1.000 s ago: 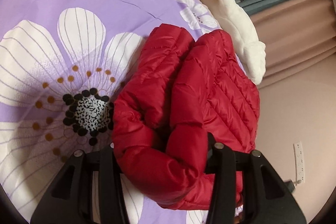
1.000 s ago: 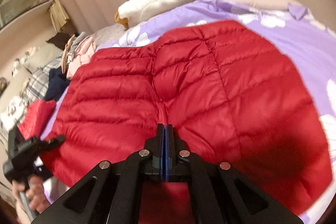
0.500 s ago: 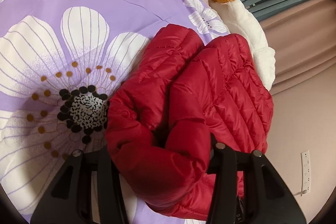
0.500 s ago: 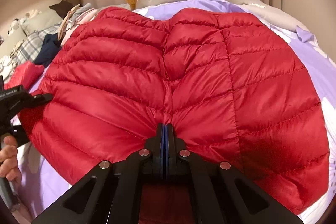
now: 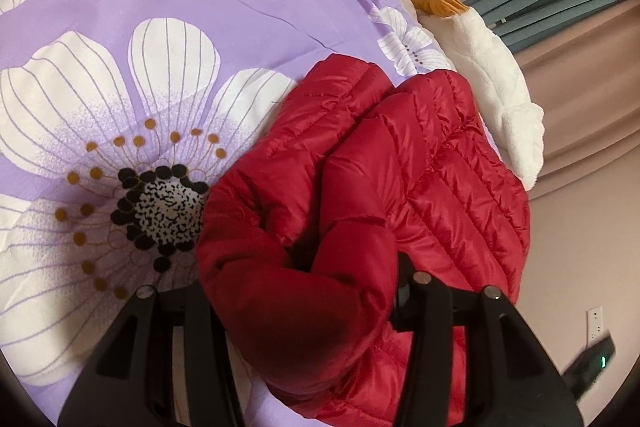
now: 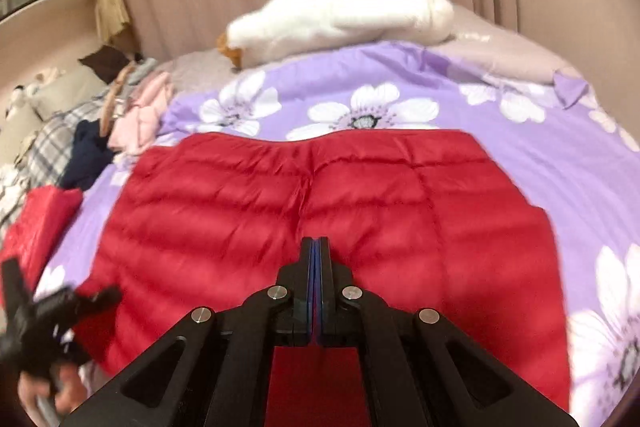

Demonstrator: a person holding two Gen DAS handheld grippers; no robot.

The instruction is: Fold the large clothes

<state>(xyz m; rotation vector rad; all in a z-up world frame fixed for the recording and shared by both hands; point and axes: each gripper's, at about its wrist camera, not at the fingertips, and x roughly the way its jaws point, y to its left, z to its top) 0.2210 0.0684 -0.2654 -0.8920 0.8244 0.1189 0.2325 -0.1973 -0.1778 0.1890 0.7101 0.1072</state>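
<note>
A red quilted down jacket (image 6: 280, 211) lies spread on the purple flowered bed cover (image 6: 520, 155). My right gripper (image 6: 315, 247) is shut on the jacket's near edge, its blue pads pressed together. In the left wrist view a thick bunched roll of the jacket (image 5: 304, 291) fills the gap between the fingers of my left gripper (image 5: 296, 307), which clamps it over the cover (image 5: 140, 7). The left gripper also shows in the right wrist view (image 6: 52, 311) at the jacket's left edge.
A white plush goose lies at the bed's far edge (image 6: 340, 15) and shows in the left wrist view (image 5: 496, 87). Pink, navy and plaid clothes (image 6: 132, 107) are piled at the left. Another red garment (image 6: 36, 223) lies at the left edge. Curtains hang behind.
My right gripper has dropped and pulled back, so the jacket, lifted half a second ago, now lies flatter on the cover. My left gripper keeps its hold and has shifted slightly.
</note>
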